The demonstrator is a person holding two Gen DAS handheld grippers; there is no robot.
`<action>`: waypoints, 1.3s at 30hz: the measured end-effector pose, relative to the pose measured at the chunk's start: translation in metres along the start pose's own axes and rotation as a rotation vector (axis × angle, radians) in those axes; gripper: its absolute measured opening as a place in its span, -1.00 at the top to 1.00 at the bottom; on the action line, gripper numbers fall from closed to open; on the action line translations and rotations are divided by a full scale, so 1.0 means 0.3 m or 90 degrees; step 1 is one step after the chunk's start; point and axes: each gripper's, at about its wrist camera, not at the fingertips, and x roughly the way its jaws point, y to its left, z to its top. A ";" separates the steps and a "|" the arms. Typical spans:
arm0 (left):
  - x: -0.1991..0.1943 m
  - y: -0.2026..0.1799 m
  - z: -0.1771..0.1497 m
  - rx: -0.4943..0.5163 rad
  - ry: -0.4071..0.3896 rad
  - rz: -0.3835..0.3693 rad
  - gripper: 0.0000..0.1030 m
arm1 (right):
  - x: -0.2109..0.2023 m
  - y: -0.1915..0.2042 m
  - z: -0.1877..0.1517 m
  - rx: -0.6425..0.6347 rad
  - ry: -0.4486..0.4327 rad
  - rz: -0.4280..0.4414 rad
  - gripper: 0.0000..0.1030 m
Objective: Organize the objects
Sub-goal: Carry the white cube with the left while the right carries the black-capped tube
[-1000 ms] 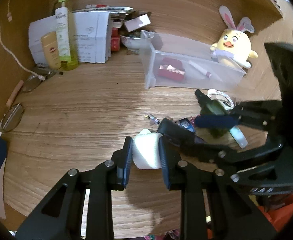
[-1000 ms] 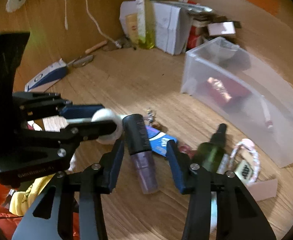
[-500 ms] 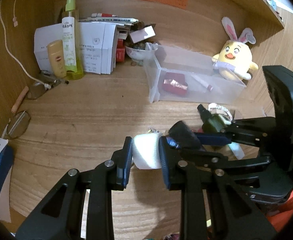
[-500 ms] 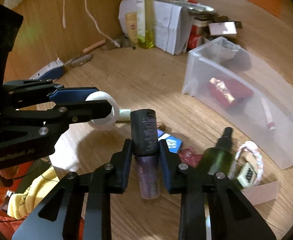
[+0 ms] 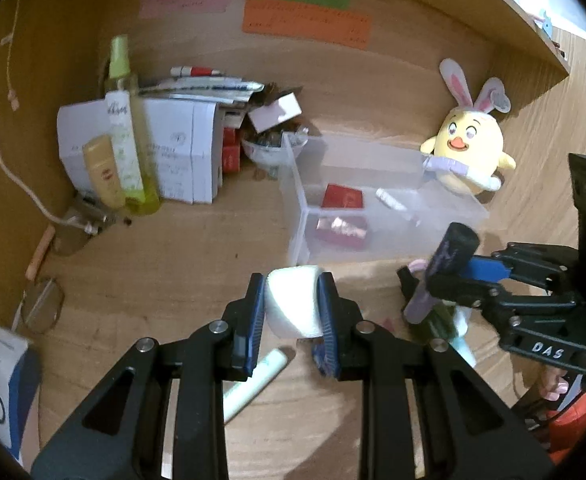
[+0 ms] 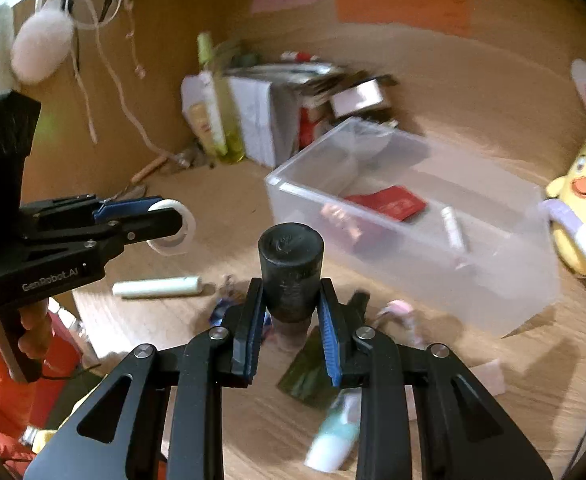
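We're gripping two items at once. Left gripper (image 5: 291, 306) is pinching the white tape roll (image 5: 291, 304) across its flat sides, pads pressing both faces; the roll is sitting right at the fingertips, clear of the desk (image 5: 165, 264). It's looking light and fairly stiff with a hollow core, so a side pinch should be holding fine; squeezing across the rim would probably be crushing it. Right gripper (image 6: 291, 312) is clamping the dark-capped bottle (image 6: 291, 276) on the black cap, the purplish body hanging below the pads. The cap is looking smooth and round, so we're expecting some slip or swivel risk; gripping lower on the body might be steadier, and if it's glass it's fragile. Both tools are angling downward, with the clear plastic bin (image 6: 505, 308) lying ahead of each claw, slightly right. A pale green tube (image 6: 157, 287) is lying on the wood below the left claw, untouched. Bin is already holding a red packet (image 6: 389, 202).
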 end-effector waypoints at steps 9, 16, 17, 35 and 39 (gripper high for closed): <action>0.023 -0.068 0.107 0.012 -0.033 -0.001 0.49 | -0.087 -0.120 0.070 0.025 -0.058 -0.041 0.54; 0.047 -0.111 0.186 0.021 -0.055 0.007 0.49 | -0.128 -0.210 0.124 0.038 -0.092 -0.077 0.54; 0.053 -0.115 0.197 0.021 -0.058 0.010 0.49 | -0.129 -0.226 0.133 0.041 -0.095 -0.083 0.54; 0.207 -0.180 0.332 0.027 -0.053 0.002 0.49 | -0.027 -0.400 0.165 0.070 -0.050 -0.150 0.54; 0.265 -0.200 0.329 0.038 -0.030 -0.005 0.49 | 0.010 -0.423 0.144 0.065 -0.025 -0.165 0.54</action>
